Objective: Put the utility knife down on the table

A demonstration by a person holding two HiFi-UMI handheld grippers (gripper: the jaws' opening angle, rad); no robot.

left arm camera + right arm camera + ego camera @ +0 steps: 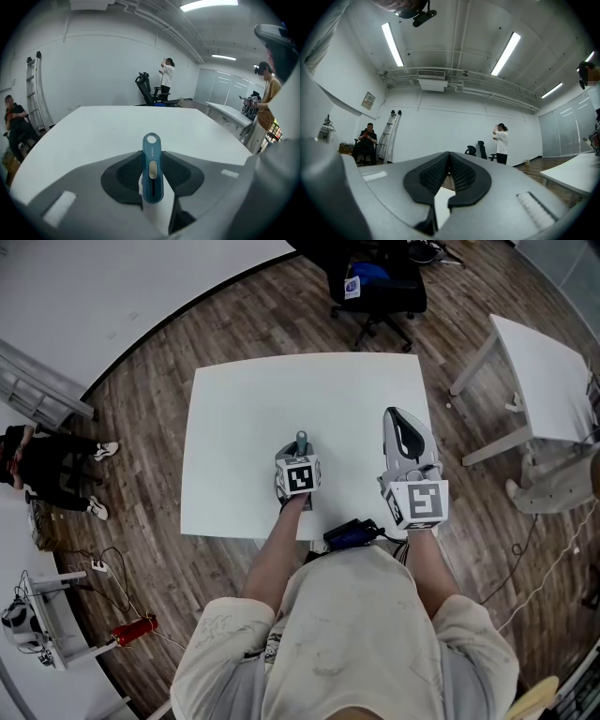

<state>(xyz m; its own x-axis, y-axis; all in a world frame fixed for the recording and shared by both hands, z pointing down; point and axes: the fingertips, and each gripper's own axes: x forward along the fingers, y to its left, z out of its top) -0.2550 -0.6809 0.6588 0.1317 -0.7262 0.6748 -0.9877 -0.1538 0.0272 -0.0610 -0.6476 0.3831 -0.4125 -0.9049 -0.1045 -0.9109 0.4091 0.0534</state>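
Observation:
A blue utility knife with a cream slider and a ring hole at its far end stands clamped between the black pads of my left gripper. In the head view the left gripper points down over the white table, and the knife's end pokes out beyond the jaws. My right gripper hovers over the table's right side, level. Its black pads meet with nothing between them in the right gripper view.
A black office chair stands beyond the table's far edge. A second white table is at the right. A person sits at the left by the wall. A dark blue device lies at the table's near edge.

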